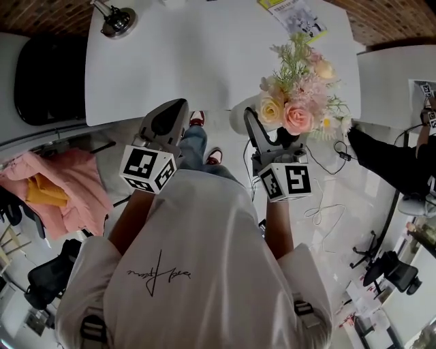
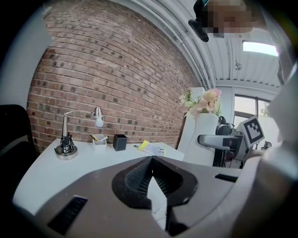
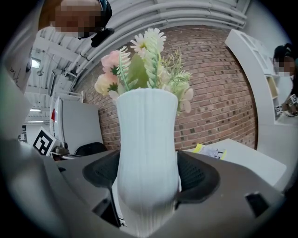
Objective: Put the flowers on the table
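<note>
A bunch of pink and cream flowers with green sprigs stands in a tall white ribbed vase. My right gripper is shut on the vase's lower body, and both pads press its sides in the right gripper view. It holds the vase upright in the air, just off the near edge of the white table. My left gripper is shut with nothing in it, to the left of the vase and beside the same edge. In the left gripper view its tips meet, and the flowers show to the right.
On the table stand a desk lamp, a yellow leaflet, a black pen pot and a small tray of pens. A black chair and pink cloth lie left. A second white table and floor cable are right.
</note>
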`<state>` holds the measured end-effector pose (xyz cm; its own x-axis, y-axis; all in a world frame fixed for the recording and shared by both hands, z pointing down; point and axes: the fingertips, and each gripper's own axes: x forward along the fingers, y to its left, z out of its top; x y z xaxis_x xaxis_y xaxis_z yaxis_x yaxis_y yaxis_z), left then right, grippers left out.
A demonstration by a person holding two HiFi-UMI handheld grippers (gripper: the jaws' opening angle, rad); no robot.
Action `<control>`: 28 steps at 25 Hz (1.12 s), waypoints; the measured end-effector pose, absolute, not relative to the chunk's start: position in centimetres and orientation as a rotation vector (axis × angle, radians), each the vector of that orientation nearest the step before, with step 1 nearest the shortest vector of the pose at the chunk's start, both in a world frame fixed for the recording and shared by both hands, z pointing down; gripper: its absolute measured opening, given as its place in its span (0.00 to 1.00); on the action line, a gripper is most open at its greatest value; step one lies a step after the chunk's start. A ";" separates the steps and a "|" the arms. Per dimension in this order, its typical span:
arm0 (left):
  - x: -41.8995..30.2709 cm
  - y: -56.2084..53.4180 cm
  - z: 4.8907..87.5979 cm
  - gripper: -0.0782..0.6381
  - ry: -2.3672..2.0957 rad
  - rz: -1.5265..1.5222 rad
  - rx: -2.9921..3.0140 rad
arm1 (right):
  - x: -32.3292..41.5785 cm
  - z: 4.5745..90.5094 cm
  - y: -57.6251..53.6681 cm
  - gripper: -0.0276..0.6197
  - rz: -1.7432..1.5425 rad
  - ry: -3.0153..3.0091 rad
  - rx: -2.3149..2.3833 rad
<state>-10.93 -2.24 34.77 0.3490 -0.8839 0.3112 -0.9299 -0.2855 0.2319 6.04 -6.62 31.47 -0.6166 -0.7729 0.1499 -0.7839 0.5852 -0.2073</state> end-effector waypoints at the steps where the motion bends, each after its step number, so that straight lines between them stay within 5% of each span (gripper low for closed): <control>1: -11.1 -3.0 34.8 0.12 -1.590 0.174 2.250 | 5.8 31.5 -7.3 0.66 0.395 -2.755 1.361; 28: -19.0 -15.9 36.0 0.12 -1.493 0.169 2.312 | -2.0 32.4 -19.1 0.66 0.366 -2.679 1.476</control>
